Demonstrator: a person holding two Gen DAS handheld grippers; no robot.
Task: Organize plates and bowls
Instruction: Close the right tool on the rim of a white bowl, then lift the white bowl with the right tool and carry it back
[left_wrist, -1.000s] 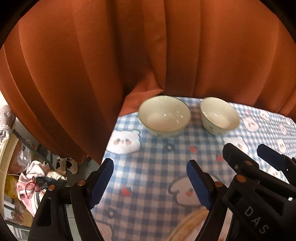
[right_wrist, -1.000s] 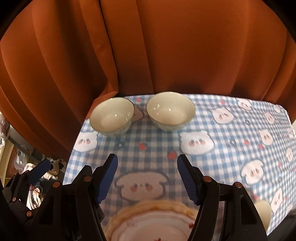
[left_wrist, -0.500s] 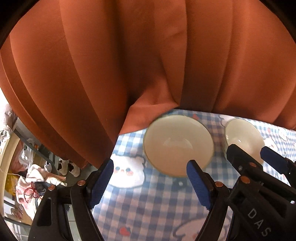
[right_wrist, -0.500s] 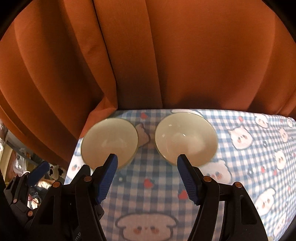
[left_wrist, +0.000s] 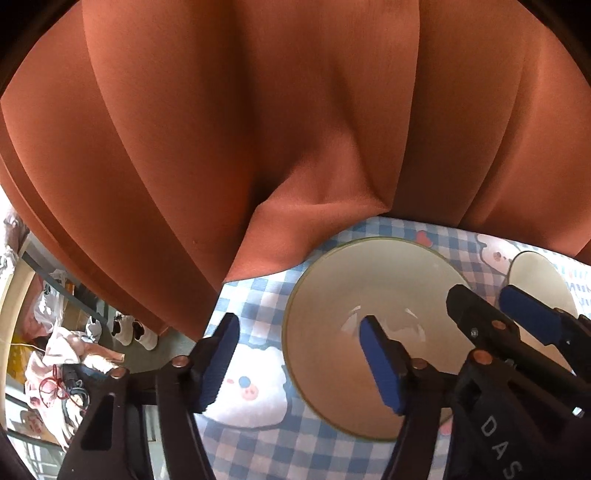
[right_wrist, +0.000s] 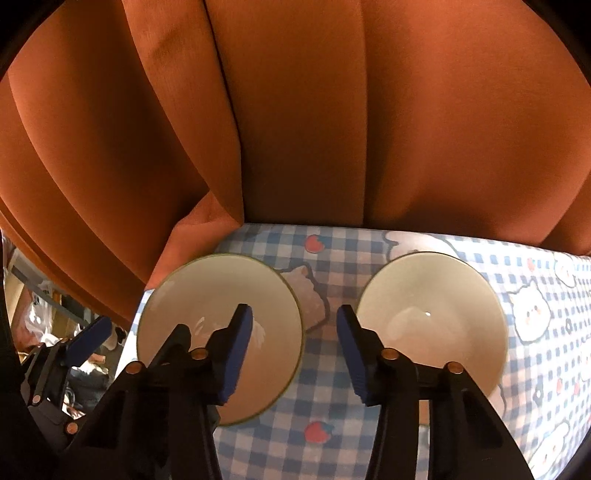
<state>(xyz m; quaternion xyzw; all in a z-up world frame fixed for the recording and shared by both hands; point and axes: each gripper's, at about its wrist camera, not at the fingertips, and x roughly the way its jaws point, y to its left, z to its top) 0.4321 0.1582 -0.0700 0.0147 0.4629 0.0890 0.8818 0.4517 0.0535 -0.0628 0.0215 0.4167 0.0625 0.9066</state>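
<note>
Two bowls, the left bowl (right_wrist: 218, 325) and the right bowl (right_wrist: 428, 314), sit at my table's (right_wrist: 332, 369) far edge. My left gripper (left_wrist: 299, 362) is closing astride the left bowl's rim; my right gripper (right_wrist: 293, 350) is closing on nothing.

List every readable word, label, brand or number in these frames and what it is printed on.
"DAS": pale letters on the black body of the right gripper, seen in the left wrist view; the frame edge cuts off anything after them.
No lettering shows on the bowls, the checked tablecloth or the orange curtain.
</note>
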